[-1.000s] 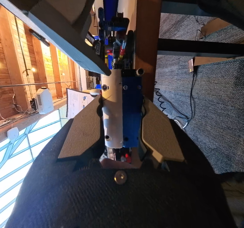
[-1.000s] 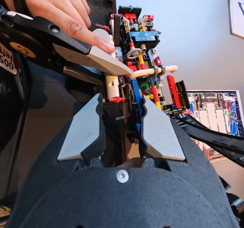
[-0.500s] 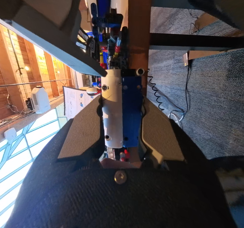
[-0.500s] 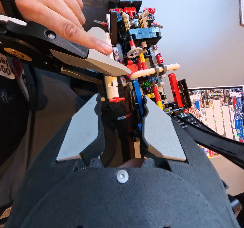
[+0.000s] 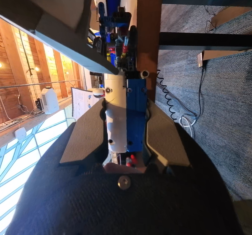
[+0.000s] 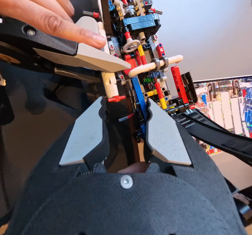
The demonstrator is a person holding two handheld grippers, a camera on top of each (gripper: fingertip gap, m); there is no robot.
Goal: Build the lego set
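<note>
Jaws of my left gripper clamped on the white-and-blue panelled plastic lego car model, my right gripper parted, one finger against its blue beam, red, yellow, grey parts exposed.

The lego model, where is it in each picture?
Left wrist view: the lego model fills the centre. Its white and blue panels are clamped in the left tongs, and the rest runs up towards the top edge.
Right wrist view: it stands in the upper centre, with its colourful inner parts showing.
Shared landmark: the left tongs, which reach in from the left in the right wrist view and grip the same model.
</note>
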